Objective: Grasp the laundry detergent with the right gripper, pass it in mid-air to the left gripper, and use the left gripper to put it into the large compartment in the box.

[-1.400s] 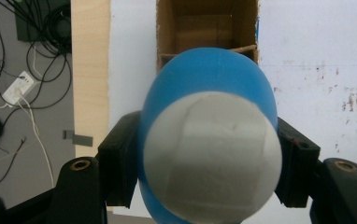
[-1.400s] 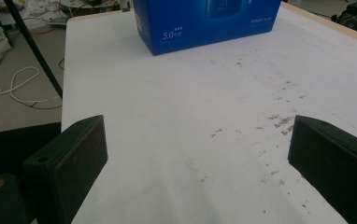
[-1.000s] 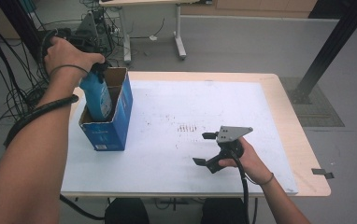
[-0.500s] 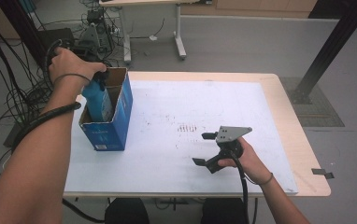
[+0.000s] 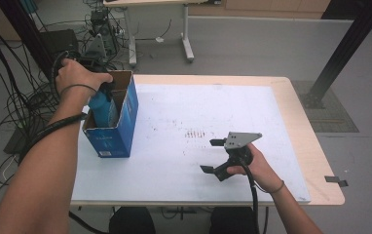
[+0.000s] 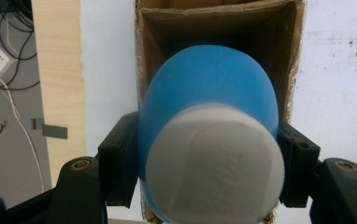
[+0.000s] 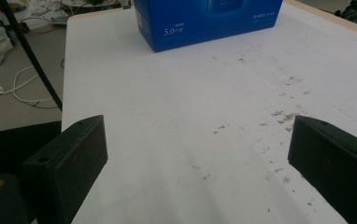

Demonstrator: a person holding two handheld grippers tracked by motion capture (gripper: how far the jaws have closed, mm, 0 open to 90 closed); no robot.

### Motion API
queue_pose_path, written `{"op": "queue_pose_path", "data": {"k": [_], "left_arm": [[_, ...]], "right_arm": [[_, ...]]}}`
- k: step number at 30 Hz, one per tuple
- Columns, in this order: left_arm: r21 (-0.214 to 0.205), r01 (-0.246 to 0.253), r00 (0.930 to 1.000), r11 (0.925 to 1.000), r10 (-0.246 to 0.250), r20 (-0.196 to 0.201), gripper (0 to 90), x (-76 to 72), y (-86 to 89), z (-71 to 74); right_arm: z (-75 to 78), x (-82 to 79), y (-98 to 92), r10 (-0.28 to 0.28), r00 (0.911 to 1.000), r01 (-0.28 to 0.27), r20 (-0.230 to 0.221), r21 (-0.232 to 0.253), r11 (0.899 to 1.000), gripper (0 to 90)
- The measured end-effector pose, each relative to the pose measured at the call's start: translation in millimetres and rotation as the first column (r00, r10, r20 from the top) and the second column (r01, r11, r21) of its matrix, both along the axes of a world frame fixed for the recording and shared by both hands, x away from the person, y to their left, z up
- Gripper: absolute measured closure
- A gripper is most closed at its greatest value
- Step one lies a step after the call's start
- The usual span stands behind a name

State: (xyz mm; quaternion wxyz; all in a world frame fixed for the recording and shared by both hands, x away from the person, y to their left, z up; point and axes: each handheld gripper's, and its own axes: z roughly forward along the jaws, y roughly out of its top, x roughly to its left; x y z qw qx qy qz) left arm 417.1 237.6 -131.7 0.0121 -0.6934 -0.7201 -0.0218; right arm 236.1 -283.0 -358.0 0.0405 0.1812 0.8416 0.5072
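My left gripper [image 6: 204, 163] is clamped on a blue bottle [image 6: 209, 107] with a white cap [image 6: 214, 163], held partway inside an open-topped blue cardboard box [image 5: 120, 122]. The box stands upright at the table's left edge, brown inside, white print on its side.

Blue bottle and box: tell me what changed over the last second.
The left gripper, shut on the blue bottle, has sunk slightly, easing the bottle deeper into the open blue box. The box has not moved; the right gripper stays open and empty over the table.
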Motion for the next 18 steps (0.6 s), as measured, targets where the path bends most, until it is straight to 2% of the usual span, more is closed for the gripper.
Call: {"op": "queue_pose_path", "data": {"k": [12, 18], "left_arm": [[0.011, 0.013, 0.9994, 0.9998, -0.013, -0.033, 37.0, 4.7, -8.1, -19.0], [-0.004, 0.011, 0.9987, 0.9999, -0.011, -0.050, 37.0, 6.4, -7.3, -31.2]], "right_arm": [[-1.8, -1.3, -0.7, -0.001, 1.0000, 0.001, -0.006, 0.000, 1.000, 4.8], [-2.5, -2.9, -2.9, -0.007, 1.0000, 0.007, -0.005, 0.001, 1.000, 4.7]]}}
